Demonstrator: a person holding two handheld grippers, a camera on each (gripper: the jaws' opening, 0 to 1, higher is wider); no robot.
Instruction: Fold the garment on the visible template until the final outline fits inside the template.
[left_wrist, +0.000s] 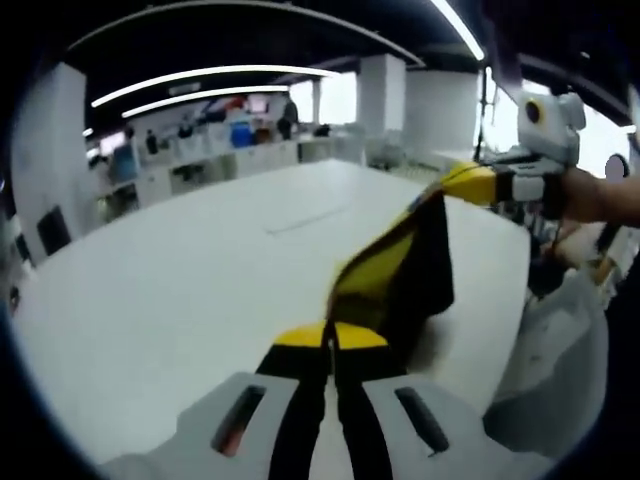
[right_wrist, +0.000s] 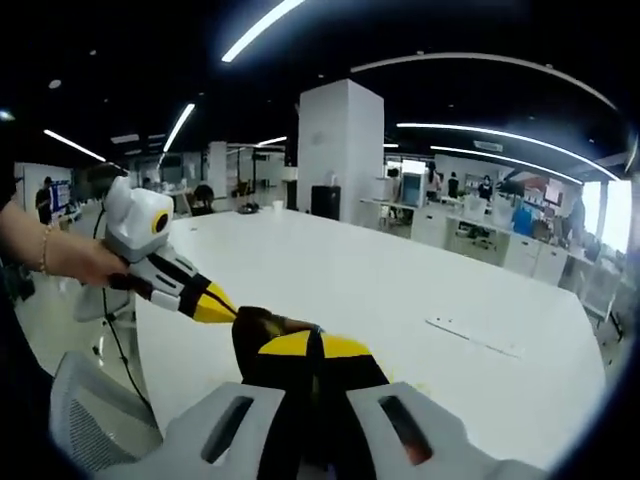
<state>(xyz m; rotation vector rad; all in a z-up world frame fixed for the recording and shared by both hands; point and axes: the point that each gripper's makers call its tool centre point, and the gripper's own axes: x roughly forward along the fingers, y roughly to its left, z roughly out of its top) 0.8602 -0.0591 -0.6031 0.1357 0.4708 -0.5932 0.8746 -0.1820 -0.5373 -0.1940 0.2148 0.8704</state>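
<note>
A yellow and black garment (left_wrist: 400, 270) hangs stretched above the white table (left_wrist: 180, 290), held between both grippers. In the left gripper view my left gripper (left_wrist: 331, 336) is shut on the garment's near end, its yellow tips pressed together. My right gripper (left_wrist: 470, 185), held by a hand, pinches the far end at the upper right. In the right gripper view my right gripper (right_wrist: 315, 346) is shut on a dark fold of the garment (right_wrist: 262, 325), and my left gripper (right_wrist: 212, 304) comes in from the left, its yellow tip touching the same cloth.
A thin pale strip (right_wrist: 475, 336) lies flat on the table (right_wrist: 380, 290); a faint line (left_wrist: 310, 218) shows on the tabletop. Grey chairs (left_wrist: 560, 370) (right_wrist: 90, 410) stand at the table's edge. Desks, a white pillar (right_wrist: 340, 150) and people are far behind.
</note>
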